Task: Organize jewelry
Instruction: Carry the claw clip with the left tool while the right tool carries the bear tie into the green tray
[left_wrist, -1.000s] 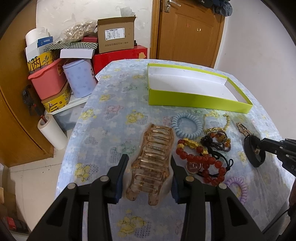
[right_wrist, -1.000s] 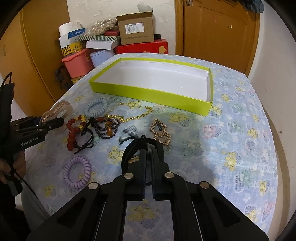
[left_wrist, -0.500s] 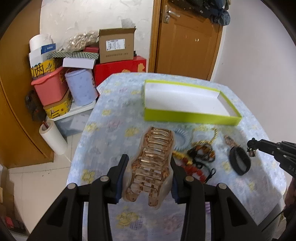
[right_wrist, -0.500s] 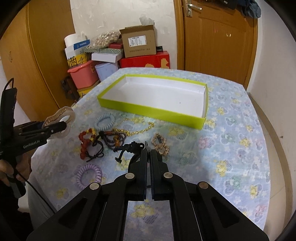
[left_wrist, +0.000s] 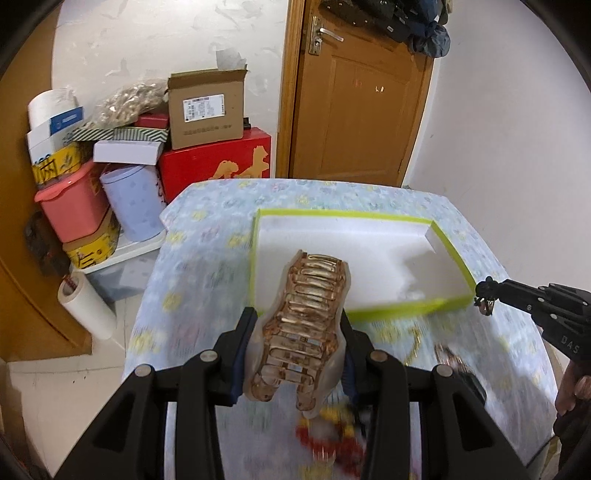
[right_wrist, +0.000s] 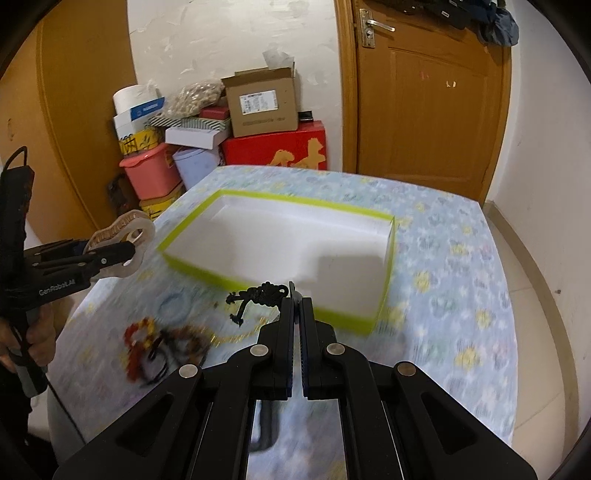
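Above a floral-clothed worktop (right_wrist: 461, 258), the left gripper (left_wrist: 295, 354) grasps a translucent amber claw hair clip (left_wrist: 299, 332) by its sides, holding it in the air at the near left corner of the box; the right gripper (right_wrist: 297, 295), clenched tight, pinches a black knotted cord ornament (right_wrist: 258, 295) at its tips, the piece dangling just before the box's near wall. Below them, blurred on the cloth, lie a red bead bracelet (right_wrist: 138, 332), a dark beaded tangle (right_wrist: 184, 341) and a gold chain (right_wrist: 240, 334). Beyond sits the open lime-green box (right_wrist: 207, 273) with its white interior. Farther back, stacked cartons (right_wrist: 262, 103) and a red box (right_wrist: 275, 147) stand against the wall beside a wooden door (right_wrist: 424, 110)
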